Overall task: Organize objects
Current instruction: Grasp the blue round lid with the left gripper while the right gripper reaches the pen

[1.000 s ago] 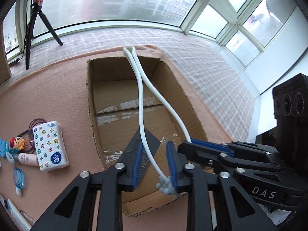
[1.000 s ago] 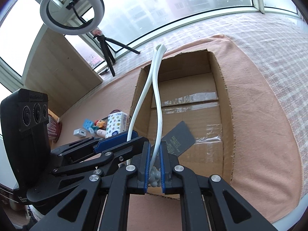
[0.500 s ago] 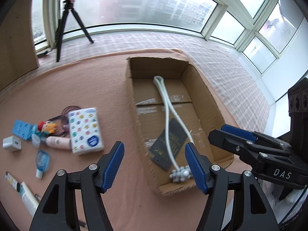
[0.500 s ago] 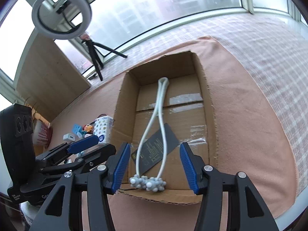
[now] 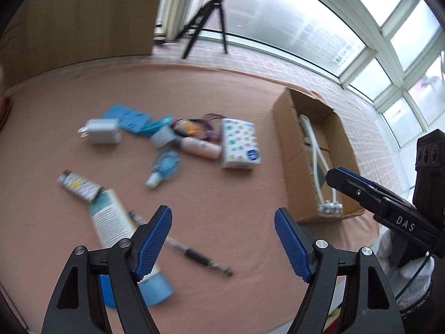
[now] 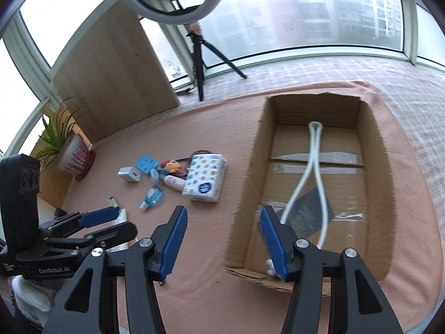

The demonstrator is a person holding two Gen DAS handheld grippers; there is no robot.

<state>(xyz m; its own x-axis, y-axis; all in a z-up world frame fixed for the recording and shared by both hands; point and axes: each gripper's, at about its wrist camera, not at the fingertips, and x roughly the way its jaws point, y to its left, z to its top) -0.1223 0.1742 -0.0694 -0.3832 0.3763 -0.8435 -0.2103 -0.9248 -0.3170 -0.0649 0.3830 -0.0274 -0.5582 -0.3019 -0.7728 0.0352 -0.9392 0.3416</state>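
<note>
Since the earlier frames, both grippers have let go of the white looped cord (image 6: 314, 167), which is now lying inside the cardboard box (image 6: 250, 194) with its beaded ends at the near wall and its loop toward the far wall, across a dark card (image 6: 307, 214) on the box floor. The left gripper (image 5: 222, 239) has swung away from the box toward the loose items, and its jaws are opening with nothing between them, hovering over bare pink cloth on the bench (image 5: 222, 189). The right gripper (image 6: 221, 239) is released too, jaws standing apart and empty, its right finger overlapping the box's near left corner in view. The box is sitting near the bench's right edge, its walls ragged along the top. Left of it, a patterned tissue pack (image 6: 204, 178) is lying nearest, apart from the box wall by a strip of clear cloth. Beyond it are clustering a pink tube (image 5: 198, 147), a white charger (image 5: 103, 132), a blue card (image 5: 128, 117) and a small blue bottle (image 5: 164, 167). Closer in, a printed tube (image 5: 111, 217) and a dark pen (image 5: 200, 258) are lying beside the left gripper's left finger.
</note>
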